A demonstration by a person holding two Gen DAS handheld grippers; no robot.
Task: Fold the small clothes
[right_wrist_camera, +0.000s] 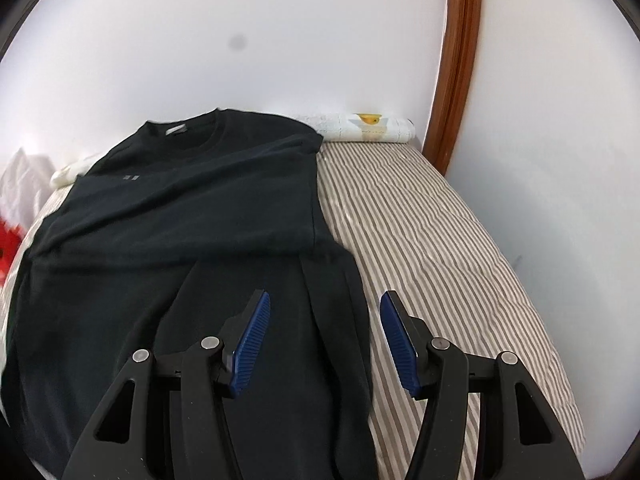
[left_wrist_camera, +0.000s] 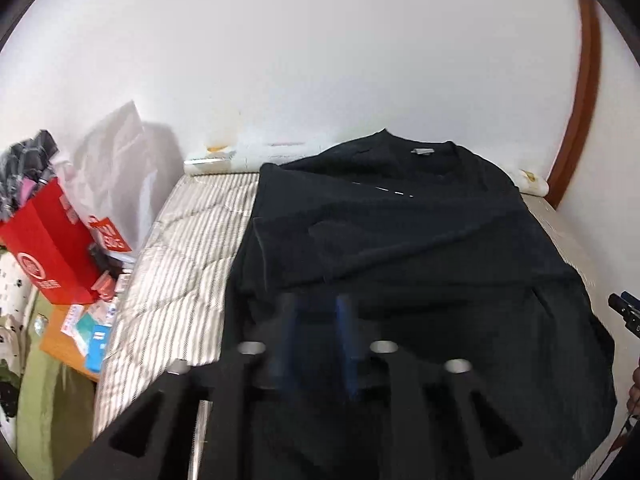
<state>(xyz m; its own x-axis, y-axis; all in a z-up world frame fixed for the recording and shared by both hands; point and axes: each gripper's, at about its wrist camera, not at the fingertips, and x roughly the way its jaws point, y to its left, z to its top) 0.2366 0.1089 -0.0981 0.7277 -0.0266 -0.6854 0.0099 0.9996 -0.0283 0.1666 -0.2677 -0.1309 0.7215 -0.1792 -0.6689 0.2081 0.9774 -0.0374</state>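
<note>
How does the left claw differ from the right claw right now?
The right claw is spread wide, its blue pads far apart; the left claw has its pads much closer together, though blur hides whether they meet. The right claw looks sharp in its view, while the left claw is smeared. The right claw sits over the black T-shirt's right edge beside the striped mattress; the left claw is over the shirt's lower left. Both have blue pads on black fingers.

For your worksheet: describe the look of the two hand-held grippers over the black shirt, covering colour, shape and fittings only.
The right hand-held gripper has matte black angular linkage arms with triangular cut-outs, round silver pivot pins, and two ribbed blue finger pads. The left hand-held gripper, motion-blurred, shows the same black frame, silver pins and blue pads. No cables or markings are visible.
</note>
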